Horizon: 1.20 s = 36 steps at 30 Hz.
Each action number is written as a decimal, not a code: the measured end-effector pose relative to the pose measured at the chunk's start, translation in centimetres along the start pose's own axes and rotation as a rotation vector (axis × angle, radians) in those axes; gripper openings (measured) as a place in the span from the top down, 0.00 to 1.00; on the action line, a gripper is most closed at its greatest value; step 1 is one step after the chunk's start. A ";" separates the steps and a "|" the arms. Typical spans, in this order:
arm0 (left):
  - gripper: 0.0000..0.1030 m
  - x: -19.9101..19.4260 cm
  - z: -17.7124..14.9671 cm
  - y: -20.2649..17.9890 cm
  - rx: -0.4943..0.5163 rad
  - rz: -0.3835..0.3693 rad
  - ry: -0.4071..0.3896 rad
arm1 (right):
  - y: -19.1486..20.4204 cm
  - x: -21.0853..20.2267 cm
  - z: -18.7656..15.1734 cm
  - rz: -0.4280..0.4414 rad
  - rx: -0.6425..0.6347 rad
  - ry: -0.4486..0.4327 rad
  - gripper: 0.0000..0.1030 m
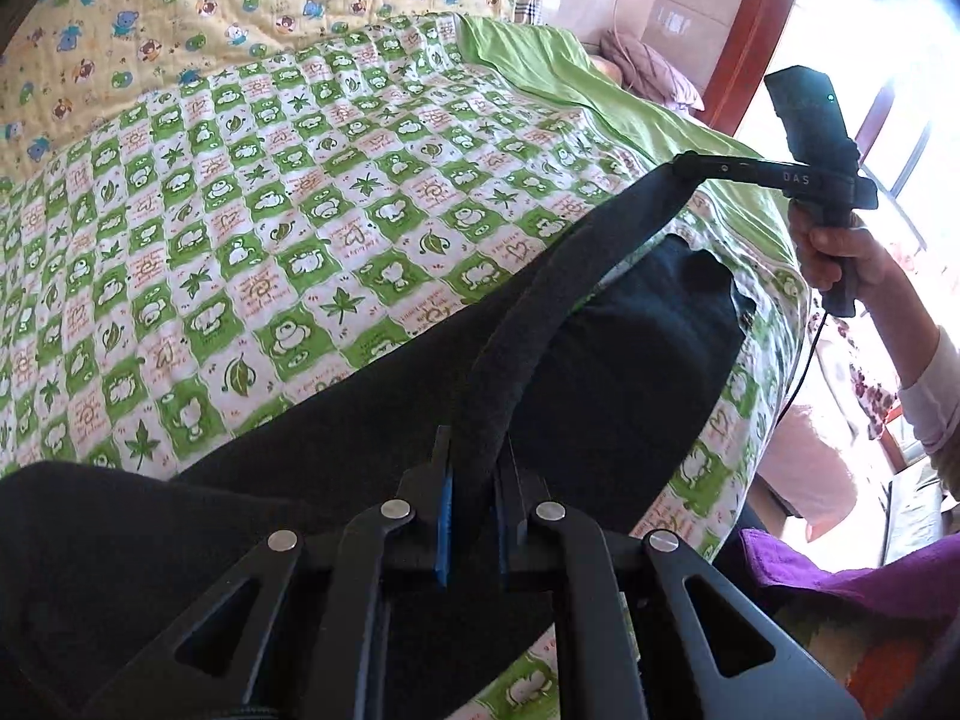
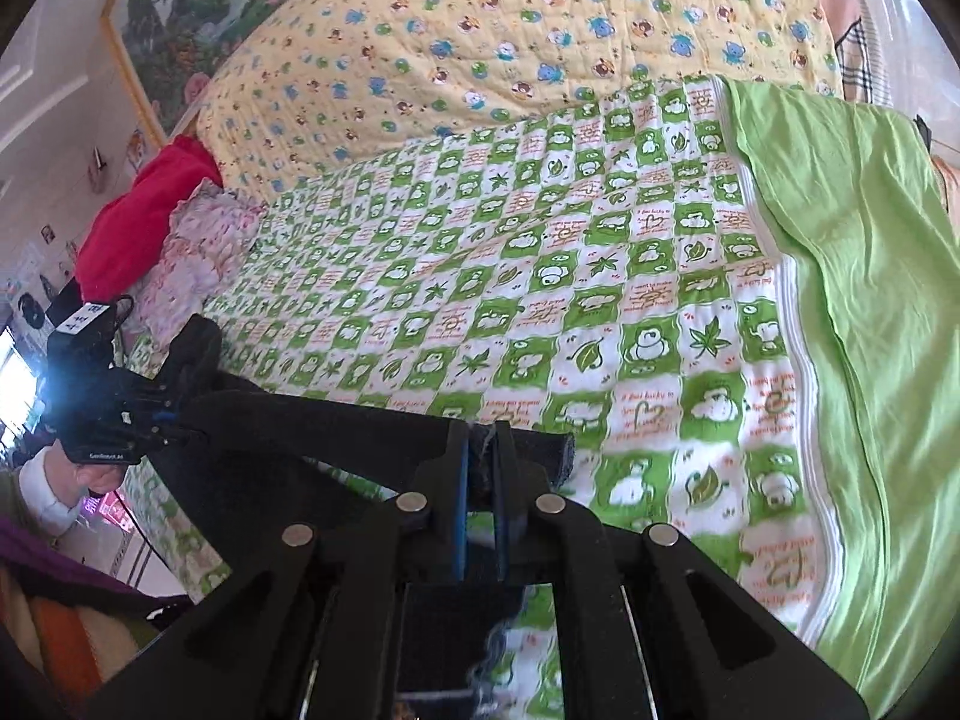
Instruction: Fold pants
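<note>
The black pants [image 1: 630,348] lie across the green-and-white checked quilt [image 1: 300,210], with one long edge [image 1: 558,276] lifted and stretched taut between both grippers. My left gripper [image 1: 475,444] is shut on the near end of that edge. My right gripper [image 1: 684,163], held by a hand [image 1: 834,252], is shut on the far end, above the bed's right side. In the right wrist view my right gripper [image 2: 481,438] pinches the black fabric [image 2: 540,450]. The pants [image 2: 288,438] run leftward to the left gripper [image 2: 174,420], half lost in glare.
A yellow bear-print quilt [image 2: 510,30] covers the far side of the bed and a plain green sheet [image 2: 840,240] its one side. Red [image 2: 150,210] and pink floral [image 2: 198,258] cloths are piled at the bed's end. A bright window [image 1: 870,60] stands beyond the bed edge.
</note>
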State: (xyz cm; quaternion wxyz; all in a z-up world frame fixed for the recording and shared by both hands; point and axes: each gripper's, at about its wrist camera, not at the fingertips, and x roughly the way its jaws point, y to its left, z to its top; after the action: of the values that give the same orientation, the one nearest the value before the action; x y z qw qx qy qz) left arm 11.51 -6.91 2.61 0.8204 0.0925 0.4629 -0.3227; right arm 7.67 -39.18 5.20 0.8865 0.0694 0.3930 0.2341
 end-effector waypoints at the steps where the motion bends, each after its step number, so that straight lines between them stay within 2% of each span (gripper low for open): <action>1: 0.91 -0.2 -0.3 -0.2 0.003 0.008 -0.005 | 0.4 -0.6 -0.4 0.006 -0.009 -0.008 0.93; 8: 0.91 -0.5 -2.3 -1.1 0.009 0.002 -0.022 | 2.6 -2.5 -3.6 0.006 -0.070 -0.007 0.93; 15: 0.91 0.6 -4.4 -1.9 0.041 -0.009 -0.005 | 2.7 -2.1 -7.0 -0.040 -0.062 0.064 0.93; 19: 0.91 1.3 -5.4 -2.8 0.090 -0.005 0.013 | 2.9 -2.0 -8.0 -0.063 -0.069 0.104 0.93; 24: 0.90 2.5 -6.4 -3.0 0.098 -0.011 0.041 | 2.8 -1.4 -9.2 -0.100 -0.076 0.148 0.93; 26: 0.87 2.8 -6.6 -3.0 0.097 -0.012 0.041 | 2.7 -1.0 -9.6 -0.114 -0.069 0.159 0.93; 27: 0.82 2.9 -6.6 -3.0 0.096 -0.012 0.037 | 2.7 -1.0 -9.7 -0.117 -0.064 0.157 0.93; 29: 0.72 2.8 -6.6 -3.1 0.094 -0.035 0.039 | 2.9 -1.3 -9.9 -0.131 -0.055 0.150 0.90; 31: 0.62 2.5 -6.7 -3.4 0.099 -0.045 0.035 | 3.3 -2.0 -9.8 -0.139 -0.038 0.147 0.82; 34: 0.57 1.7 -7.1 -3.7 0.109 -0.042 0.020 | 4.1 -3.9 -9.4 -0.154 -0.030 0.106 0.69; 36: 0.57 1.0 -7.7 -3.8 0.098 -0.042 0.009 | 5.2 -5.3 -8.8 -0.158 -0.036 0.049 0.63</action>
State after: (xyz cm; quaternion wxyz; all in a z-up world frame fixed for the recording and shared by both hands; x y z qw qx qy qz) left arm 4.17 -6.85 -1.90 0.8059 0.1242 0.4519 -0.3618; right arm -3.73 -37.59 4.33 0.8935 0.0164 0.4144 0.1724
